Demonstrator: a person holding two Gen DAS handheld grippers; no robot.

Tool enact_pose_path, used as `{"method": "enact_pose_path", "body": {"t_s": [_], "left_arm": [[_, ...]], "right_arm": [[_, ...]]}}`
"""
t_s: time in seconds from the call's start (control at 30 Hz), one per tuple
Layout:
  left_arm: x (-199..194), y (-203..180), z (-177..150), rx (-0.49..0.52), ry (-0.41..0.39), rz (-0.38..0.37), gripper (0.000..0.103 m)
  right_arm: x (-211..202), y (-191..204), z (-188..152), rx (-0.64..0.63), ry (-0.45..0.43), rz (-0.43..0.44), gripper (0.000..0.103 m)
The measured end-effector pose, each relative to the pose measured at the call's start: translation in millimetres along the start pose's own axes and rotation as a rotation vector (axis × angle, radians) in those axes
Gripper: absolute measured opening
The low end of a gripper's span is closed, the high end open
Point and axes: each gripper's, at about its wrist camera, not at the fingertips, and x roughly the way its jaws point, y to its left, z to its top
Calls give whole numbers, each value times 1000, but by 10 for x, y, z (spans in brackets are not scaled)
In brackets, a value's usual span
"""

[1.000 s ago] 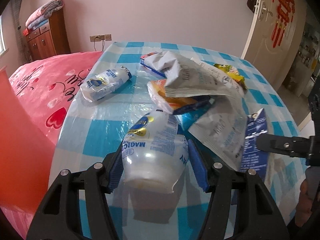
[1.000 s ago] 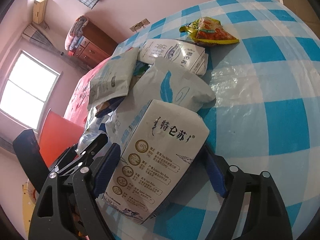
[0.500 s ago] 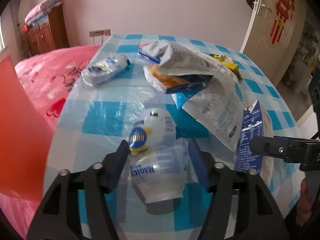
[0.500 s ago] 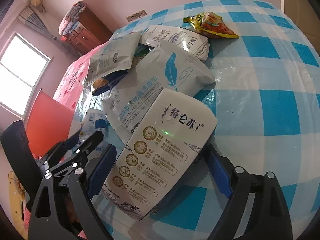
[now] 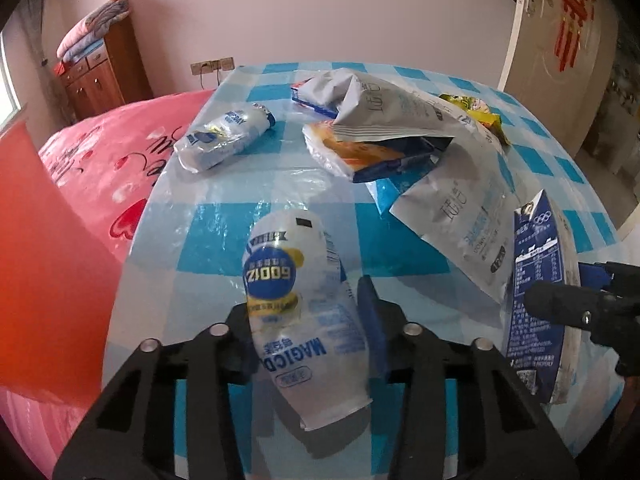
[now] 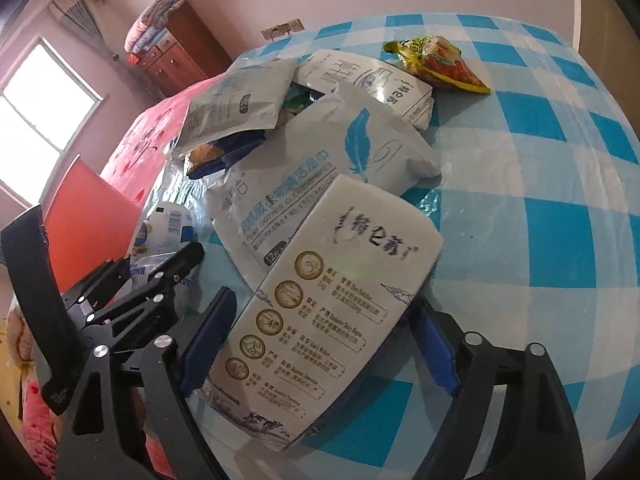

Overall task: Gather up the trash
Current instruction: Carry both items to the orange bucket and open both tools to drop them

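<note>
My left gripper [image 5: 308,328] is shut on a crushed clear plastic bottle [image 5: 296,300] with a blue and yellow label, held above the checked table [image 5: 224,256]. My right gripper [image 6: 316,340] is shut on a white milk carton [image 6: 324,312], held tilted above the table's near edge; the carton shows edge-on in the left wrist view [image 5: 536,292]. A second crushed bottle [image 5: 224,136] lies at the table's far left. Grey pouches [image 5: 400,116], an orange snack bag [image 5: 360,152] and a yellow wrapper [image 6: 436,64] lie in a pile mid-table.
A white box [image 6: 368,80] lies behind the feather-printed pouch [image 6: 320,168]. A pink bed [image 5: 108,160] and a red panel [image 5: 44,264] are left of the table. A wooden cabinet [image 5: 100,76] and a door [image 5: 560,40] stand at the back.
My left gripper has lifted the bottle and pulled back from the pile, and the bottle has turned so its round label faces me. The right gripper has lifted the carton slightly.
</note>
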Motion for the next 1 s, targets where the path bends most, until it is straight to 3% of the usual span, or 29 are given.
{"method": "enact_pose_path", "body": {"t_s": [0.07, 0.27, 0.63, 0.8, 1.0], "left_arm": [[-22, 27, -8, -26, 2, -20, 32], [-84, 73, -60, -87, -8, -85, 26], [-390, 131, -56, -137, -79, -146, 26], [-637, 230, 18, -150, -138, -154, 26], [-1067, 543, 178, -189, -245, -109, 26]], "right_arm": [[-31, -32, -9, -10, -11, 0, 75], [-101, -96, -79, -31, -29, 5, 70], [-380, -7, -119, -55, -111, 22, 69], [-556, 189, 54, -71, -155, 75, 69], [-706, 652, 430, -130, -206, 168, 69]]}}
